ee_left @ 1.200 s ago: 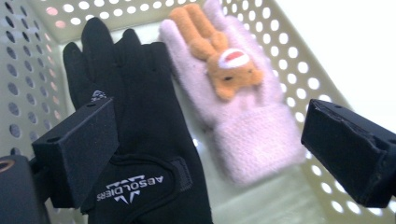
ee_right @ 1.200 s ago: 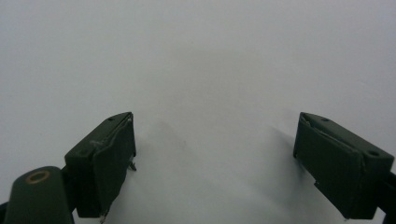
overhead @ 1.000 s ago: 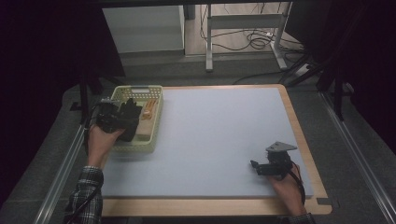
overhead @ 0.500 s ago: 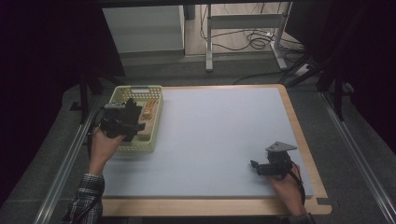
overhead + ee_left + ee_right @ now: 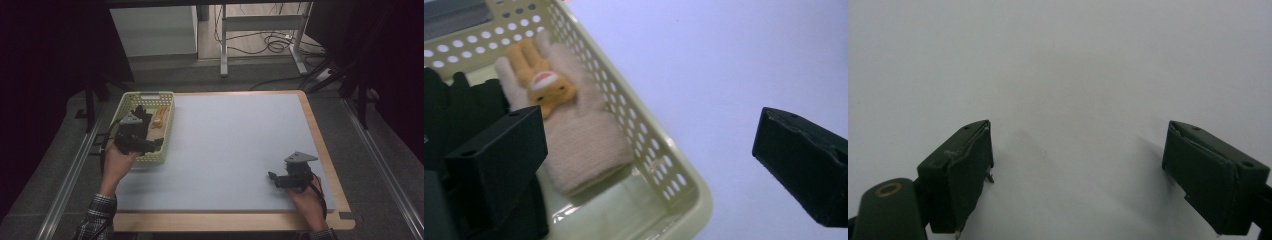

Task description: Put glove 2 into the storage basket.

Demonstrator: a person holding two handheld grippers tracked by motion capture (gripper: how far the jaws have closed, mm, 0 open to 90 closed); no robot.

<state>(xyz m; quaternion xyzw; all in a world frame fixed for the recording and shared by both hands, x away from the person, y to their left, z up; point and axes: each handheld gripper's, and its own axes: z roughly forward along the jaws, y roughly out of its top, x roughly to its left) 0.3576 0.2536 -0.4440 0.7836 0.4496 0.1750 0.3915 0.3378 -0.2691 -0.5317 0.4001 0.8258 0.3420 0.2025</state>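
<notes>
Over basket (image 5: 167, 131) (jaws apart): left gripper (image 5: 150, 142).

my left black two-jaw gripper (image 5: 150, 142) hangs at the table's left side, jaws spread wide, the bare left hand (image 5: 117, 160) and checked sleeve (image 5: 97, 215) trailing behind it. my right black two-jaw gripper (image 5: 274, 178) sits low near the right edge, jaws wide apart, gripped by the right hand (image 5: 307, 200).

The high view is dim, with dark surroundings and a softly lit pale table (image 5: 235, 150). The left gripper view is brighter, its black jaws blurred, with small glare on the basket (image 5: 684, 192) floor. The right gripper view shows soft jaw shadows on the grey surface.
</notes>
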